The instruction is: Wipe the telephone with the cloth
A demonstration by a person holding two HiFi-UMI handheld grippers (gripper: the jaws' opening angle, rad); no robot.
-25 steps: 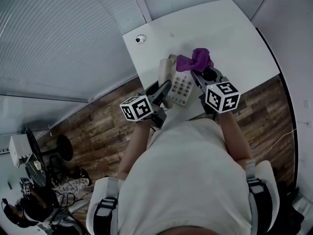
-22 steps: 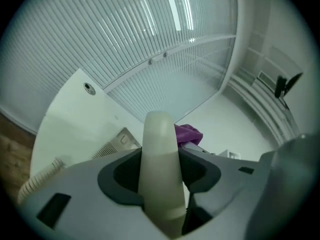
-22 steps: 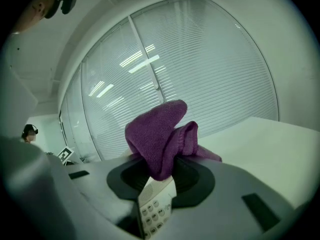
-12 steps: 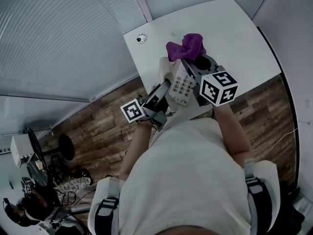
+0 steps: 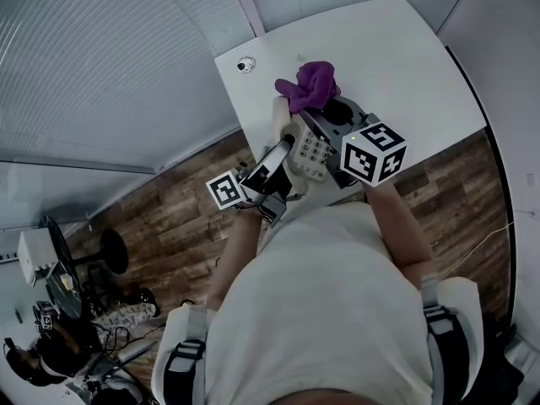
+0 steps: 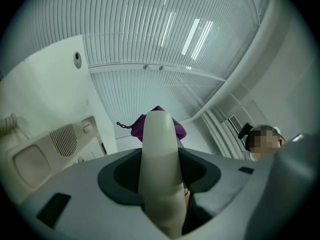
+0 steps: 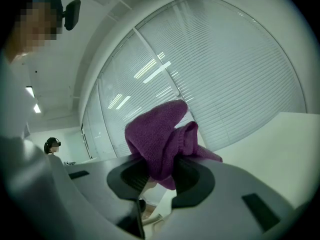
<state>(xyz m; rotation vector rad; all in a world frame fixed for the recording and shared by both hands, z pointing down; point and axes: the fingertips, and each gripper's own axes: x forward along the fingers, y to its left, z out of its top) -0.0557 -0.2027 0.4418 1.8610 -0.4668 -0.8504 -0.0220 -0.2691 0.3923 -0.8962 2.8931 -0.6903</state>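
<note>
1. The white table point(image 5: 405, 49) has the telephone point(image 5: 314, 148) at its near edge, between the two grippers.
2. The left gripper point(image 5: 281, 152) has its jaws clamped on the pale handset point(image 6: 159, 159).
3. The right gripper point(image 5: 319, 123) pinches the purple cloth point(image 7: 160, 134), which is bunched above the telephone's far end.

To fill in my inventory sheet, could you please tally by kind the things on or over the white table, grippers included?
Telephone base: 1
Handset: 1
Purple cloth: 1
Small round object: 1
Grippers: 2 (left gripper, right gripper)
Total: 6
</note>
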